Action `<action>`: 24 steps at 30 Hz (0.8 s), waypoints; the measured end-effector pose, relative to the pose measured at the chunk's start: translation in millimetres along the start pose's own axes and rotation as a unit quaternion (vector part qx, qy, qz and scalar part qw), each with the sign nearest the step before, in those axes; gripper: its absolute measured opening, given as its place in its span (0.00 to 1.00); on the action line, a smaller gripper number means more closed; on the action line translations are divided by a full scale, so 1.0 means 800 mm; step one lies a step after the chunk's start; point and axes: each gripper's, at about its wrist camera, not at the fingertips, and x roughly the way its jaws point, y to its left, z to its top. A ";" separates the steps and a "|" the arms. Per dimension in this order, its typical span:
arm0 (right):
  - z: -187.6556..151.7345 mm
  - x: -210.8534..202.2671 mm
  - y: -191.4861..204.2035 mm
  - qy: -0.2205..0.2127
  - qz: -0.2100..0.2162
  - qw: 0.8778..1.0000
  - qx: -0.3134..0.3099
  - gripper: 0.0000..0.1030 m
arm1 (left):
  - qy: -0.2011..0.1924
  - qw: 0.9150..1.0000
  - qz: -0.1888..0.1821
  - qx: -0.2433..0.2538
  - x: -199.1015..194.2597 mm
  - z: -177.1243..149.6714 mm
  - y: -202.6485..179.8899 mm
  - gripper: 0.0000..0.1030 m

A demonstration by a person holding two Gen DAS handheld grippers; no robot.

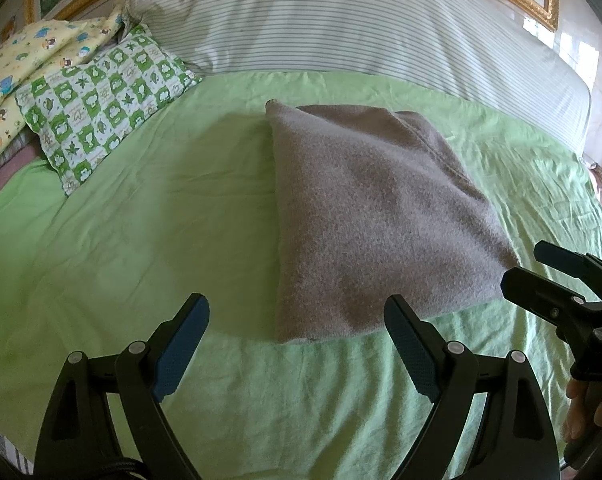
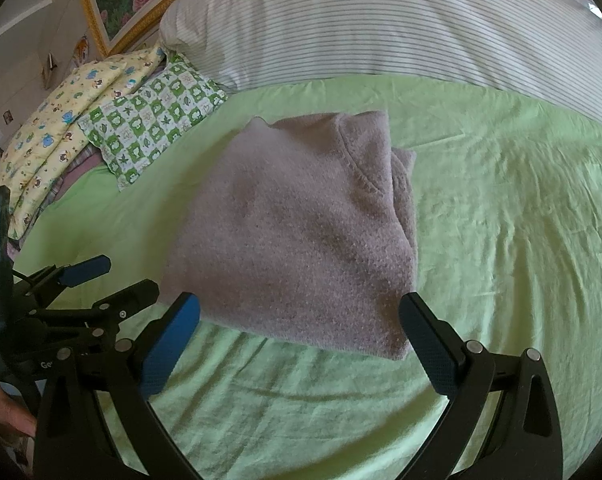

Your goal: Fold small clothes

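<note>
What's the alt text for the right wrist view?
A folded grey fleece garment lies on a green bedsheet, just beyond the open right gripper, which holds nothing. The left gripper, also open, enters at lower left. Behind are a green-and-white checked pillow, a yellow cartoon-print pillow and a striped duvet.

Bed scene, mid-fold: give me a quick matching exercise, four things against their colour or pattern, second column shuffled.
Things:
1. folded garment
2. bed sheet
3. big pillow
4. small pillow

Looks:
A. green and white checks with leaves
B. plain light green
C. grey-mauve fleece
D. white with thin stripes

Pairs: 1-C, 2-B, 3-D, 4-A
</note>
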 end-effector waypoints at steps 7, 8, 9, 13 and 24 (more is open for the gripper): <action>0.002 -0.001 0.000 -0.002 0.002 1.000 0.001 0.97 | 0.000 1.000 0.001 -0.002 -0.001 0.000 -0.002 0.87; 0.002 -0.001 0.000 -0.003 0.001 1.000 0.001 0.97 | 0.000 1.000 0.000 -0.002 -0.002 0.000 -0.002 0.87; 0.002 -0.001 0.000 -0.004 0.002 1.000 0.000 0.97 | -0.001 1.000 0.001 -0.002 -0.003 0.000 -0.003 0.87; 0.005 -0.003 0.001 -0.006 0.004 1.000 0.000 0.97 | -0.002 1.000 0.001 -0.003 -0.004 0.002 -0.005 0.87; 0.011 -0.004 -0.009 -0.010 0.004 1.000 0.010 0.97 | -0.006 1.000 -0.001 -0.001 -0.004 0.011 -0.010 0.86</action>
